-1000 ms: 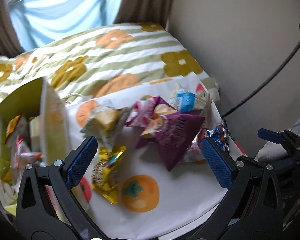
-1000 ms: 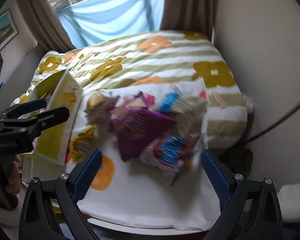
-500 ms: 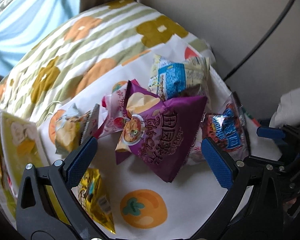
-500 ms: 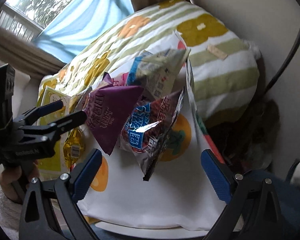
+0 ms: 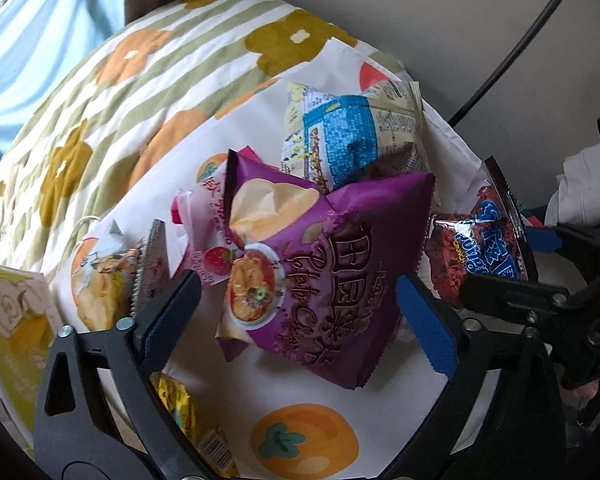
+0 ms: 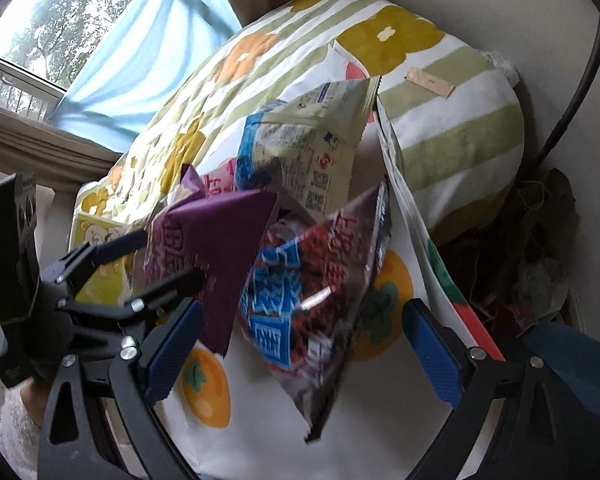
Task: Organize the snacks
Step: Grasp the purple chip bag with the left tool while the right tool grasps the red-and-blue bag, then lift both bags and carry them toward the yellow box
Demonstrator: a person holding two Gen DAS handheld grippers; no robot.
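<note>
Snacks are all piled on a white cloth w/ orange fruit prints [image 5: 300,396], which is spread over a bed w/ a green-striped flower quilt [image 5: 112,92]. On the cloth: purple chip bag [image 5: 332,280] in the middle, blue/cream pack [image 5: 352,136] behind it, red/blue crunch bag [image 5: 476,248] to the right, pink pack [image 5: 204,216], silver bag [image 5: 112,280] and gold pack [image 5: 184,412] on the left.
</note>
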